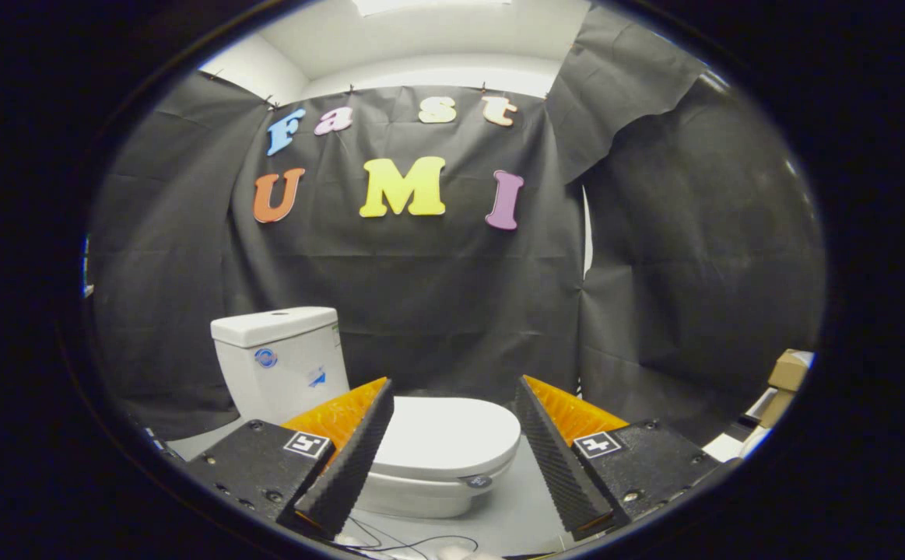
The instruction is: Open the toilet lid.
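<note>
A white toilet stands on the grey floor ahead of me, turned at an angle. Its tank [281, 358] sits to the back left, against the black cloth wall. The lid [444, 432] lies flat and closed over the bowl [421, 494], with its rounded front edge pointing toward the right finger. My gripper [452, 443] is open, fingers spread wide, nothing between them. The lid shows through the gap between the fingers, some way beyond their tips. The left finger [351, 455] hides the lid's left side.
Black cloth walls close in the booth behind and to the right of the toilet. Cardboard boxes [787, 373] are stacked low at the far right. Thin cables [413, 540] lie on the grey floor [514, 505] just below the fingers.
</note>
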The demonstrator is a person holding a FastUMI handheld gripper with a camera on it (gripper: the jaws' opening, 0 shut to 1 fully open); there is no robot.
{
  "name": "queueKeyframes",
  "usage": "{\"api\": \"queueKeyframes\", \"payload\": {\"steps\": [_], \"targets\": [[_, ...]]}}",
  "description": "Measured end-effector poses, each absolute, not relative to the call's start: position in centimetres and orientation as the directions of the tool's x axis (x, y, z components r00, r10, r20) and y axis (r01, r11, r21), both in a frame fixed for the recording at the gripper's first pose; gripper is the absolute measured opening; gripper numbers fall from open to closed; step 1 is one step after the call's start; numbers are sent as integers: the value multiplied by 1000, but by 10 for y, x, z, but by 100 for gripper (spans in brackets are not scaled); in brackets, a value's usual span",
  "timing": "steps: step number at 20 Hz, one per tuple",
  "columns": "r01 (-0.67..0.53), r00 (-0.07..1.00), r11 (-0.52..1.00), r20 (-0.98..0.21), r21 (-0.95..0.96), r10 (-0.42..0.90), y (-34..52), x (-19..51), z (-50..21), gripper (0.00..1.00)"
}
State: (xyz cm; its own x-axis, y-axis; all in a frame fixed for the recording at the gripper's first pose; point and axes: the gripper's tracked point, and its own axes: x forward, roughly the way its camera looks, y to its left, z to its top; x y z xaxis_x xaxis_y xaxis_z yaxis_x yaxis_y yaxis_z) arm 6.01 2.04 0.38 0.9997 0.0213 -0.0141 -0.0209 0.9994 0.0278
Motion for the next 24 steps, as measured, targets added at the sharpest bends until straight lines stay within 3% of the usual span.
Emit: {"api": "queueKeyframes", "payload": {"steps": [7, 13, 24], "targets": [[-17, 998, 992, -54, 128, 24, 20, 148, -21, 99], [45, 990, 957, -142, 286, -5, -22, 210, -91, 99], [170, 899, 747, -412, 643, 150, -48, 215, -246, 99]]}}
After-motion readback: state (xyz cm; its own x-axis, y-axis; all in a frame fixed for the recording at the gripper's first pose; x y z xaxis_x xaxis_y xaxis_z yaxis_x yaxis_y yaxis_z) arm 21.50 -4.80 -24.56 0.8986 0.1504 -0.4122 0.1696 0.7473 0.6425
